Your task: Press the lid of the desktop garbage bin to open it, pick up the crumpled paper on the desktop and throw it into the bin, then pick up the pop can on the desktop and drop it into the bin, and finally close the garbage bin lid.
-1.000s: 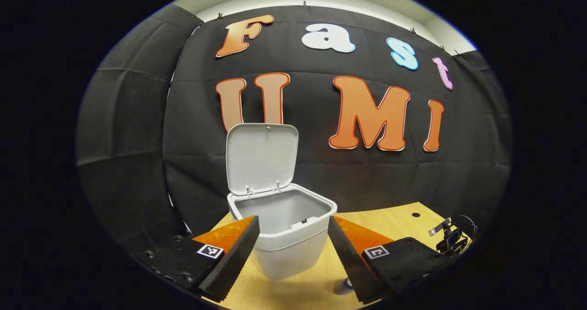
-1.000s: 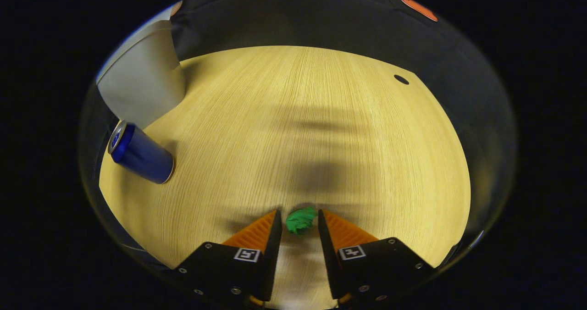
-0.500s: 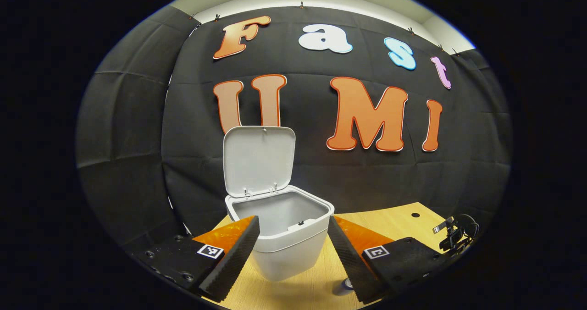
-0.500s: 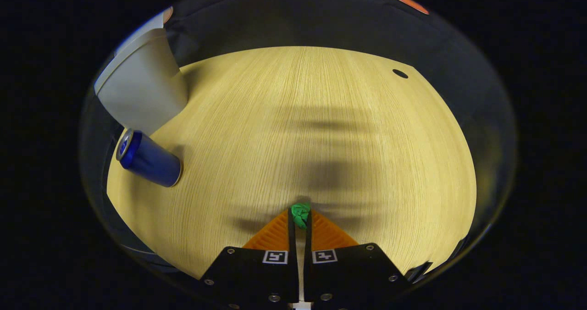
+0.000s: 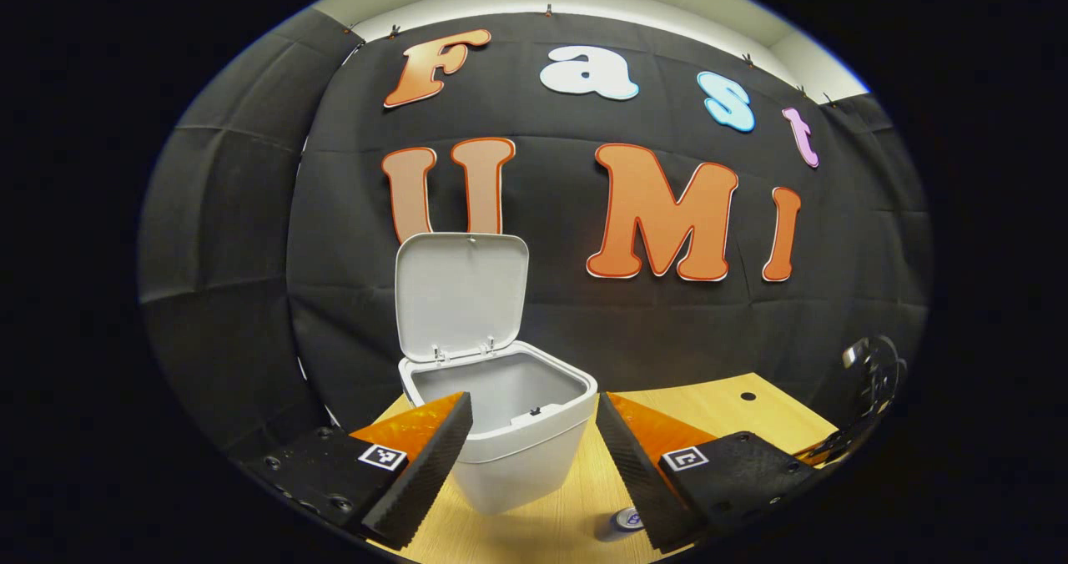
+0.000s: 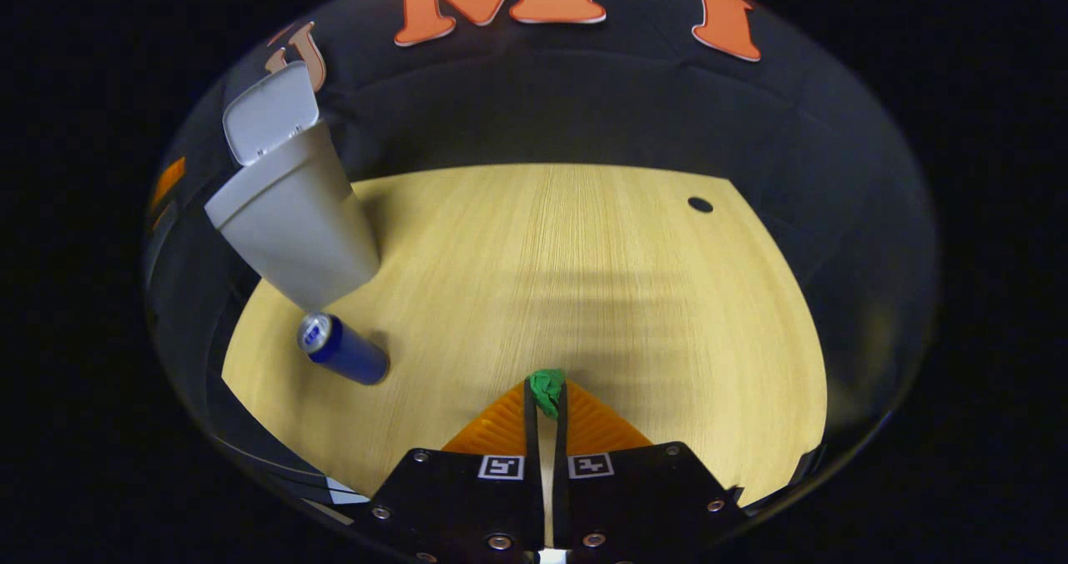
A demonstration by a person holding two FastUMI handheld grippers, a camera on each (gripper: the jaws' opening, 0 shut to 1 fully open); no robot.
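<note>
Right hand-held gripper [image 6: 546,393]: my two fingers are pressed nearly together, pinching the small crumpled green paper ball [image 6: 546,387] at their tips, with the pale wood-grain counter [image 6: 584,280] behind it.
Green paper: wedged between both fingertips, seen in the right gripper view over the middle of the counter's near side.
Left hand-held gripper [image 5: 534,455]: my fingers are spread wide apart and grip nothing; the bin stands beyond the gap between them.
Garbage bin: the small white plastic desktop bin [image 5: 509,455] stands on the counter by its far edge, close to the black cloth wall [image 5: 234,297]. In the right gripper view it sits toward the counter's far left corner [image 6: 292,230].
Lid: the white hinged lid [image 5: 461,293] stands upright at the back of the bin, so the grey inside is open to view.
Pop can: the blue metal pop can [image 6: 342,358] with a silver top stands on the counter just in front of the bin, near the left edge. In the left gripper view its top [image 5: 622,521] peeks out beside my right finger.
Counter: a small dark round hole [image 6: 699,204] lies near its far right corner.
</note>
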